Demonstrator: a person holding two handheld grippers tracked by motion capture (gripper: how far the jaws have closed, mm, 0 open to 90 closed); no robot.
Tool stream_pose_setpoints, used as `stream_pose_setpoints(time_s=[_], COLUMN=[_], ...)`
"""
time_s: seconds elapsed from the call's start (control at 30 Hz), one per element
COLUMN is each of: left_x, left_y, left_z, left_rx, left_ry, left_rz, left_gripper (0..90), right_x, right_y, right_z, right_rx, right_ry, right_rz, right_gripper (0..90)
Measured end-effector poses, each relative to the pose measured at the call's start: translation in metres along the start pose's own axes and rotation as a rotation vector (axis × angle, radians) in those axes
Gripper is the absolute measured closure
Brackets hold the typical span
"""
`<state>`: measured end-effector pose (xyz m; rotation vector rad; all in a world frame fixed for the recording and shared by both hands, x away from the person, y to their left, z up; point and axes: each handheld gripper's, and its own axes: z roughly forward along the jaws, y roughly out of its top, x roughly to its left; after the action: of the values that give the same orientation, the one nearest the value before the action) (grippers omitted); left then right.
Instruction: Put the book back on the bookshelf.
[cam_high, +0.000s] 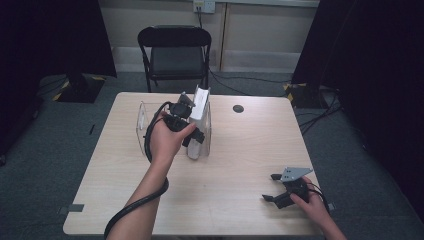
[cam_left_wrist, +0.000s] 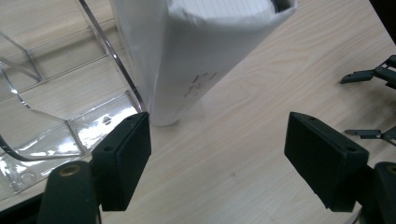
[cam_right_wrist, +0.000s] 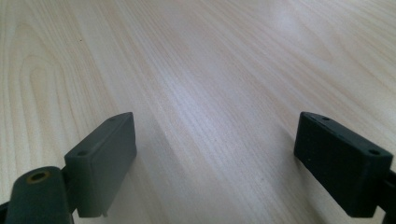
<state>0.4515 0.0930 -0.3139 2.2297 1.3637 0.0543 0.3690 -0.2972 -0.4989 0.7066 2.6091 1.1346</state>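
Note:
A white book (cam_high: 200, 117) stands upright at the right side of a clear acrylic holder (cam_high: 142, 120) in the middle of the wooden table (cam_high: 240, 150). I cannot tell whether it sits inside a slot or against the wall. My left gripper (cam_high: 192, 134) is open right beside it. In the left gripper view the book (cam_left_wrist: 187, 60) rises just beyond the open left gripper (cam_left_wrist: 217, 121), with the clear holder (cam_left_wrist: 56, 135) on the left. My right gripper (cam_high: 270, 187) lies open near the front right edge. The right gripper (cam_right_wrist: 217, 119) has bare wood between its pads.
A black folding chair (cam_high: 175, 55) stands behind the table. A dark round cable hole (cam_high: 238, 108) is set in the tabletop to the right of the book. Black curtains hang on both sides. Cables lie on the floor at the right.

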Motion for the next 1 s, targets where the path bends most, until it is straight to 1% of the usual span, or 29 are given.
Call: stream_pose_setpoints(time_s=[0.17,0.3,0.37,0.63,0.77,0.8,0.93,1.0], left_x=[-0.002,-0.004,-0.006,-0.015,-0.017,-0.019,-0.020,-0.022], left_y=[-0.004,-0.007,-0.008,-0.011,-0.012,-0.012,-0.013,-0.014], left_z=[0.003,0.004,0.006,0.014,0.016,0.017,0.018,0.020], left_rx=[0.001,-0.003,0.005,0.003,0.004,0.002,0.006,0.002], left_ry=[-0.013,-0.019,-0.020,-0.046,-0.057,-0.058,-0.062,-0.065], left_rz=[0.001,0.015,0.021,0.043,0.062,0.050,0.061,0.057], left_gripper=[23.0,23.0,23.0,23.1,23.1,23.1,23.1,23.1], right_x=[0.000,0.000,0.000,0.000,0.000,0.000,0.000,0.000], right_y=[0.000,0.000,0.000,0.000,0.000,0.000,0.000,0.000], right_z=[0.000,0.000,0.000,0.000,0.000,0.000,0.000,0.000], right_rx=[0.000,0.000,0.001,0.002,0.001,0.002,0.001,0.002], right_ry=[0.001,0.002,0.002,0.004,0.005,0.005,0.005,0.005], right_rz=[-0.001,-0.002,-0.002,-0.001,-0.002,-0.002,-0.002,-0.002], right_gripper=[12.4,12.4,12.4,12.4,12.4,12.4,12.4,12.4])
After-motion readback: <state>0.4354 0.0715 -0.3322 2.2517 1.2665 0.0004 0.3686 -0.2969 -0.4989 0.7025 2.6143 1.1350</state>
